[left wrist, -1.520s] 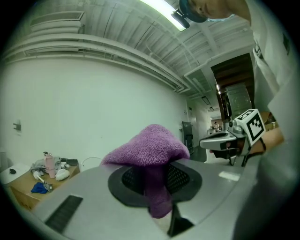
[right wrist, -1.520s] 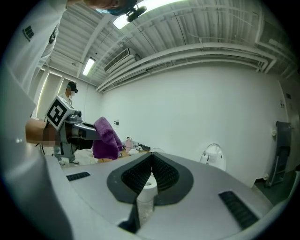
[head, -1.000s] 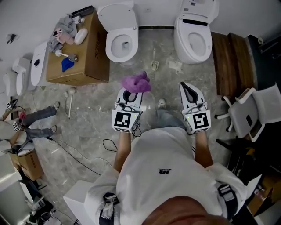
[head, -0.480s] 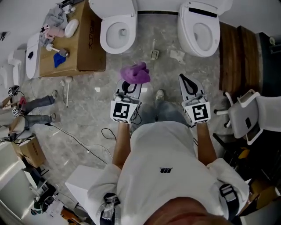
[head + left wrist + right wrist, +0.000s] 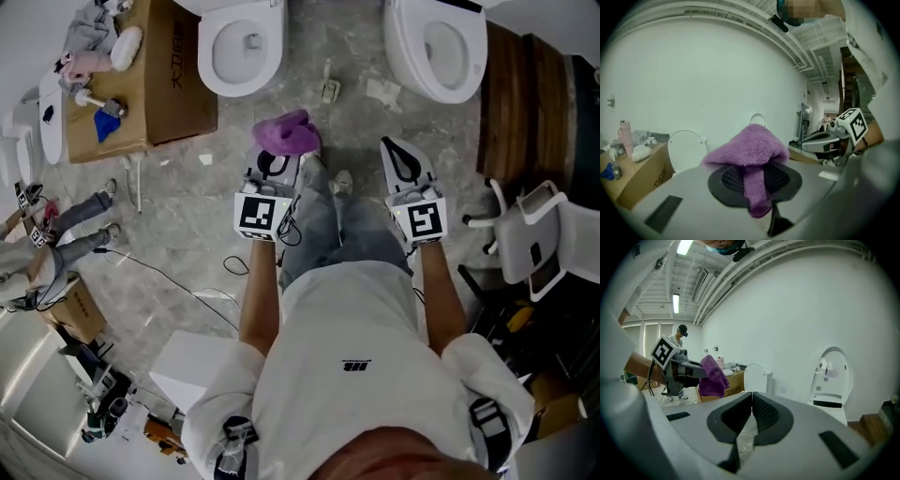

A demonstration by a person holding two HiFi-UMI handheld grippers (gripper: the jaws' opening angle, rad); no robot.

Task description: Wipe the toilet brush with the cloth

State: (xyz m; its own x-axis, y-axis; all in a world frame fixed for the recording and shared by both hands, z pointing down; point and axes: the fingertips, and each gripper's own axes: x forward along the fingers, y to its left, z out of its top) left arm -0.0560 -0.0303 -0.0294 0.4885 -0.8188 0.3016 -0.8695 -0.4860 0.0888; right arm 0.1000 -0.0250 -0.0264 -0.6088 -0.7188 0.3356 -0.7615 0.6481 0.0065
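My left gripper [image 5: 279,155] is shut on a purple cloth [image 5: 286,134], which bunches over its tips. In the left gripper view the cloth [image 5: 750,147] drapes over the closed jaws and a strip of it is pinched between the pads. My right gripper [image 5: 399,152] is shut with nothing in it; in its own view the jaws [image 5: 751,408] meet on a bare line. A white-handled brush [image 5: 94,101] lies on the cardboard box [image 5: 173,84] at the far left, well away from both grippers. The right gripper view shows the left gripper [image 5: 689,371] and the cloth [image 5: 712,376] off to its left.
Two white toilets [image 5: 234,42] [image 5: 441,47] stand ahead against the wall. Brown wooden boards [image 5: 511,103] and a white chair [image 5: 544,244] are at the right. Cables [image 5: 187,291] run over the grey floor, and another person's legs [image 5: 75,225] lie at the left.
Both grippers have dropped lower and drawn back from the toilets, which slid up the picture. The cloth stays in the left gripper. My legs now show between the grippers.
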